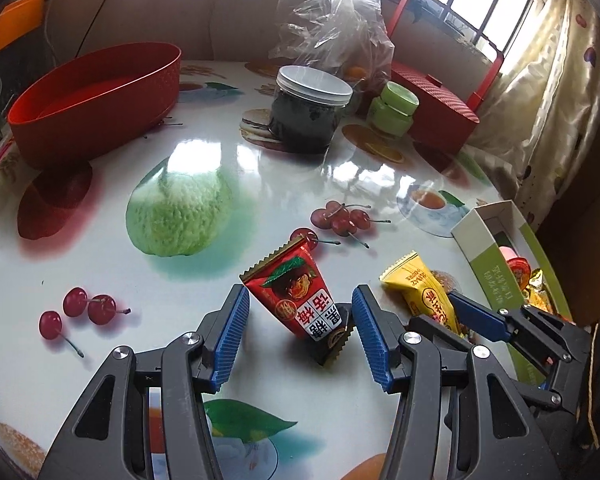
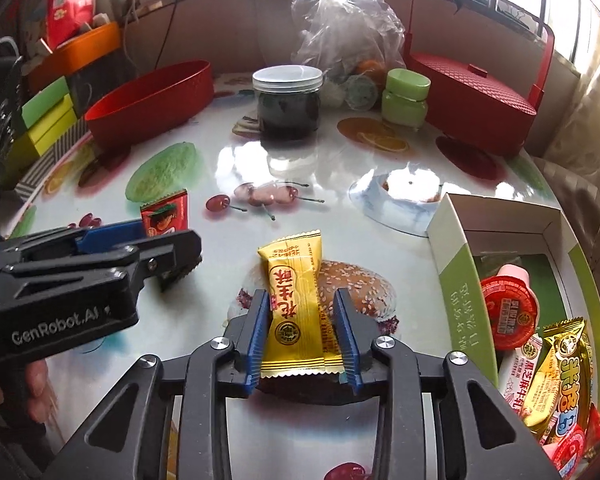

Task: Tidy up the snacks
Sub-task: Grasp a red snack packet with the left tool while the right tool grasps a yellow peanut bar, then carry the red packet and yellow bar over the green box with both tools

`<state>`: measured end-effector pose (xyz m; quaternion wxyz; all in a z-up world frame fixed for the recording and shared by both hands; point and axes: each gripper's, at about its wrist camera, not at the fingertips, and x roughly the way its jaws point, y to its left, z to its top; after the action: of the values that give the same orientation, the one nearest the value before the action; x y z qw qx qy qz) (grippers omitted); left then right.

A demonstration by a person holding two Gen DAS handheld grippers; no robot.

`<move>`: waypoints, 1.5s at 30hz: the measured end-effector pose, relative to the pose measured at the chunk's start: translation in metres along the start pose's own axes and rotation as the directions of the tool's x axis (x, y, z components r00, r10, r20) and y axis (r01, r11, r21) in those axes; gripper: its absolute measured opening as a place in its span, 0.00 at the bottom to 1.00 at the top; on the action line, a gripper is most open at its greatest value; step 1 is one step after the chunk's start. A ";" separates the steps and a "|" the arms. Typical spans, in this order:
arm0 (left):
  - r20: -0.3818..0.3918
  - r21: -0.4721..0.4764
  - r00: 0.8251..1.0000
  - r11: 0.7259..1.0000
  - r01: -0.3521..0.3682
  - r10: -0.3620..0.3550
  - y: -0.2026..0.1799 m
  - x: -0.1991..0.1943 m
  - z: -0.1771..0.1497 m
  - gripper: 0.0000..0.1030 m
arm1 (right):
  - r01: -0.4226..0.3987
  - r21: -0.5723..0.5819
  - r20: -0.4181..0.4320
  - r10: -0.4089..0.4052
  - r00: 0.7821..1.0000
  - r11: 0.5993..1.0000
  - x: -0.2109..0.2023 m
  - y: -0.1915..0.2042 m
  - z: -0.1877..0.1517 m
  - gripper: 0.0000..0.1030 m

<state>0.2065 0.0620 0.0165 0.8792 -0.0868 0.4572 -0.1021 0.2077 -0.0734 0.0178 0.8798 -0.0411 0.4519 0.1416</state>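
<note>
Fruit-print table [image 1: 100,248], open box's snacks [image 2: 540,344] right-wrist only

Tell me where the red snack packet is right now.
The red snack packet lies on the table between the left gripper's open fingers in the left wrist view, untouched. The yellow snack packet is to its right.

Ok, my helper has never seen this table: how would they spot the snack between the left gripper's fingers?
Start at the big printed green fruit on the glossy table. Toward the camera, between the left gripper's blue pads, lies the red packet; its neighbour is yellow.
</note>
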 end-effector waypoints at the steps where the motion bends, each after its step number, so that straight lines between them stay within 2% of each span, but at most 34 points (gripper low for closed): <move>1: -0.001 0.010 1.000 1.000 -0.008 0.008 -0.002 0.000 0.000 0.53 | 0.000 0.000 0.000 0.000 1.000 1.000 0.000 0.000 0.000 0.30; 3: -0.001 0.022 1.000 1.000 -0.017 0.017 -0.004 0.001 0.000 0.52 | -0.002 0.004 0.003 0.002 1.000 1.000 0.000 0.000 0.000 0.30; 5: 0.001 0.018 1.000 1.000 -0.023 0.023 -0.003 0.002 0.000 0.42 | -0.004 0.007 0.003 0.004 1.000 1.000 0.000 0.000 -0.001 0.30; 10: -0.002 0.025 1.000 0.999 -0.024 0.024 -0.006 0.005 0.002 0.30 | -0.008 0.019 0.007 0.008 1.000 1.000 -0.001 -0.001 -0.002 0.29; 21: 0.011 0.065 0.999 0.997 0.030 -0.030 -0.014 -0.001 -0.004 0.23 | -0.022 0.031 0.021 0.022 1.000 0.999 -0.006 -0.004 -0.005 0.27; 45: 0.039 0.086 0.998 0.996 0.036 -0.040 -0.022 -0.024 -0.016 0.20 | -0.035 0.060 0.069 0.031 0.997 0.998 -0.032 -0.004 -0.016 0.26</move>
<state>0.1782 0.0461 0.0316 0.8892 -0.0600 0.4326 -0.1365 0.1784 -0.0877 0.0342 0.8931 -0.0020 0.4264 0.1436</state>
